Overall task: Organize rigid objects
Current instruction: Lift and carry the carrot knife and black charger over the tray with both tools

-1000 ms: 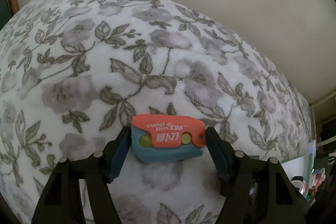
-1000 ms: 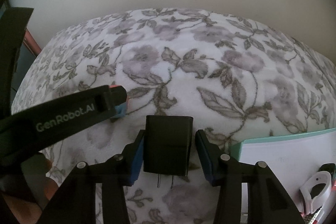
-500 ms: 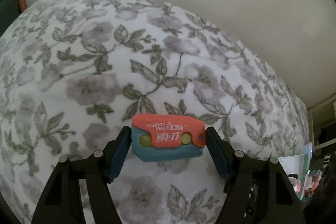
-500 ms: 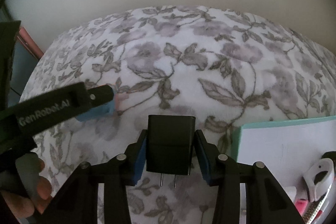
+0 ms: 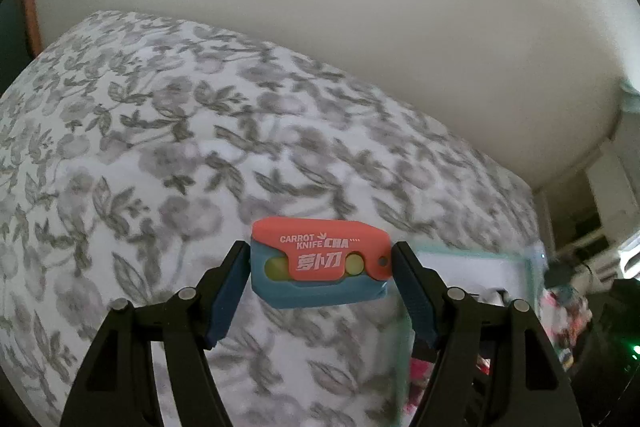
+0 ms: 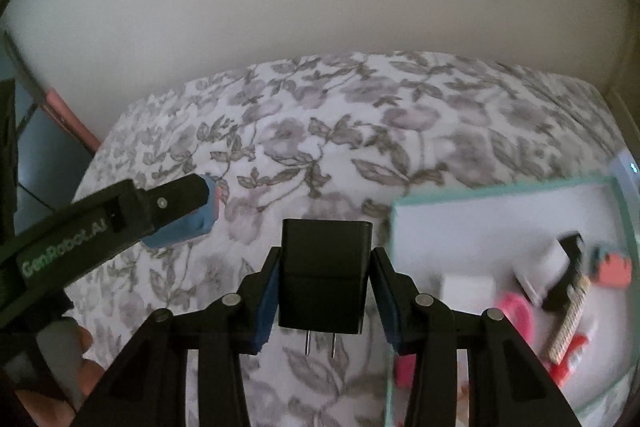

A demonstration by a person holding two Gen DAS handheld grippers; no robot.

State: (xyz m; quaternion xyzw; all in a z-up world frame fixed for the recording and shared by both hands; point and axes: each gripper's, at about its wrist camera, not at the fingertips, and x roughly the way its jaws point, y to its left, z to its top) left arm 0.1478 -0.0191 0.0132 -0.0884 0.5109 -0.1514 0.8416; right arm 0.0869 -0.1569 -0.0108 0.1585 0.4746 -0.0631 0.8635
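i see floral fleece bedding (image 5: 160, 187) in both views. only the right view shows inside the teal-rimmed tray (image 6: 500, 187). right gripper (image 6: 325, 283) jaws clamp a black matte charger (image 6: 325, 267), prongs toward camera. left gripper (image 5: 320, 267) jaws clamp a carrot knife (image 5: 320, 261), long axis crosswise.

In the right wrist view, the tray (image 6: 508, 187) at the right was motion-blurred and cut off by the lower right edge; its small items could not be identified. In the left wrist view, clutter (image 5: 560, 307) at lower right was blurred beyond recognition.
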